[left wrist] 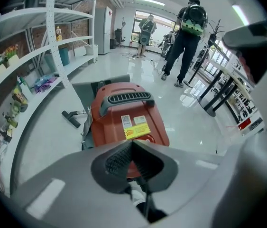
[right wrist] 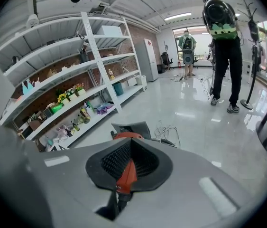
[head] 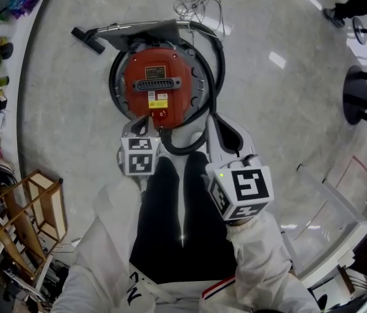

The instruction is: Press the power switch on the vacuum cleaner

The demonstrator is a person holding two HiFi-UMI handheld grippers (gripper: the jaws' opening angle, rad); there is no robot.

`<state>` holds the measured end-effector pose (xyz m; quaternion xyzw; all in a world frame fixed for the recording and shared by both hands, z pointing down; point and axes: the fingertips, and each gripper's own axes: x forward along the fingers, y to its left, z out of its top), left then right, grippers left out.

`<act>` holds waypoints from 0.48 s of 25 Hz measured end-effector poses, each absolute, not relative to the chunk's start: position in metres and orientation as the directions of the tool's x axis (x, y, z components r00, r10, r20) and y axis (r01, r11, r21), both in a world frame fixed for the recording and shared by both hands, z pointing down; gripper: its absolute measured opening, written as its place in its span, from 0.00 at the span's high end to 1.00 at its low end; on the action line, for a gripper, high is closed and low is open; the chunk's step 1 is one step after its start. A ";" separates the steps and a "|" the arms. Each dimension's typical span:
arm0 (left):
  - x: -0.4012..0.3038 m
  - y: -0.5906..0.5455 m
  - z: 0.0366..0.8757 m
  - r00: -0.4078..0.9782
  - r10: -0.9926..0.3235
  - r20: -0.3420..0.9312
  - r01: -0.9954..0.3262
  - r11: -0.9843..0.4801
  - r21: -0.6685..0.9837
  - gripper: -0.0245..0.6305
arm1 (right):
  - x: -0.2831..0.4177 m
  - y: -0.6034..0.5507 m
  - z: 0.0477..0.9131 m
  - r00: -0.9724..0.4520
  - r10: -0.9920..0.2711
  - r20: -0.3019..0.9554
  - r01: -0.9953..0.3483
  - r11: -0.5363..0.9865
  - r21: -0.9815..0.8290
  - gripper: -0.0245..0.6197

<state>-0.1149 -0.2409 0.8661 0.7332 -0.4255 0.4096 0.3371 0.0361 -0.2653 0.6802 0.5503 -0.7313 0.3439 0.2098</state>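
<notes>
- Two grippers, both mine. My left gripper (left wrist: 132, 144) has its jaws pressed together with nothing between them. My right gripper (right wrist: 130, 144) is likewise closed and empty, with only a sliver of red canister showing through the slit.
- One vacuum cleaner (head: 157, 87): a red canister on the floor just ahead of my knees, with a black hose (head: 218, 70) looping round its right side.
- One power switch (head: 160, 115): by my reading, the round red button on the lid's near edge, just beyond my left tips.
- Method: hold the left jaws shut as one blunt point. Come down square on the button's centre, clear of the yellow label (left wrist: 135, 132). Press short and firm, with no sideways slide.
- Right gripper: stay back, clear of the hose.
</notes>
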 end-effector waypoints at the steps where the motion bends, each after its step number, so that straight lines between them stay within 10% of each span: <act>1: -0.116 -0.242 0.860 0.306 -0.357 0.883 -0.901 -0.409 0.147 0.96 | 0.035 -0.266 0.677 -0.307 -0.663 0.683 -0.949 0.162 -0.270 0.96; 12: -0.126 -0.263 0.765 0.333 -0.484 0.809 -0.904 -0.407 0.129 0.96 | 0.035 -0.266 0.624 -0.288 -0.701 0.653 -0.957 0.178 -0.231 0.96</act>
